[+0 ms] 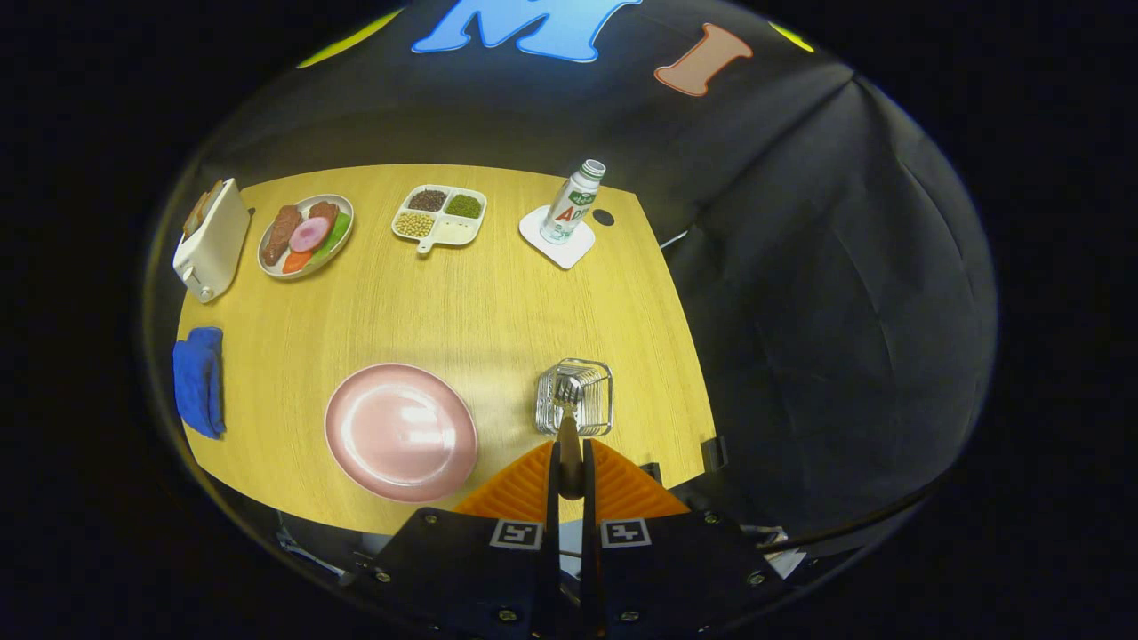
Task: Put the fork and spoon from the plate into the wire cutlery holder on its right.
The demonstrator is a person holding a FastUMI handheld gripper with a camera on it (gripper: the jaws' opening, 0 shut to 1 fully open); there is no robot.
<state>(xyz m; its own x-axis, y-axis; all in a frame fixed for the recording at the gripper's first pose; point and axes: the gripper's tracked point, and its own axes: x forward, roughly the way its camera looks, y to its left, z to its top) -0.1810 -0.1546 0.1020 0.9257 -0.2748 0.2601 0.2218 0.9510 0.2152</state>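
Observation:
My gripper [570,464] is shut on a fork [568,418] by its tan handle, which runs between the two fingers. The metal tines point away from me and hang over the open top of the wire cutlery holder [594,411], just ahead of the fingertips. I cannot tell whether the tines touch the wire. The holder stands upright near the table's near right corner. A round pink plate [400,431] lies to the left of the holder, about a hand's width away from it.
Along the far side of the wooden table [498,302] stand a white toaster [212,242], a dish of toy food [306,235], a divided tray of beans [440,216] and a bottle [572,203] on a white coaster. A blue cloth [198,380] lies at the left edge.

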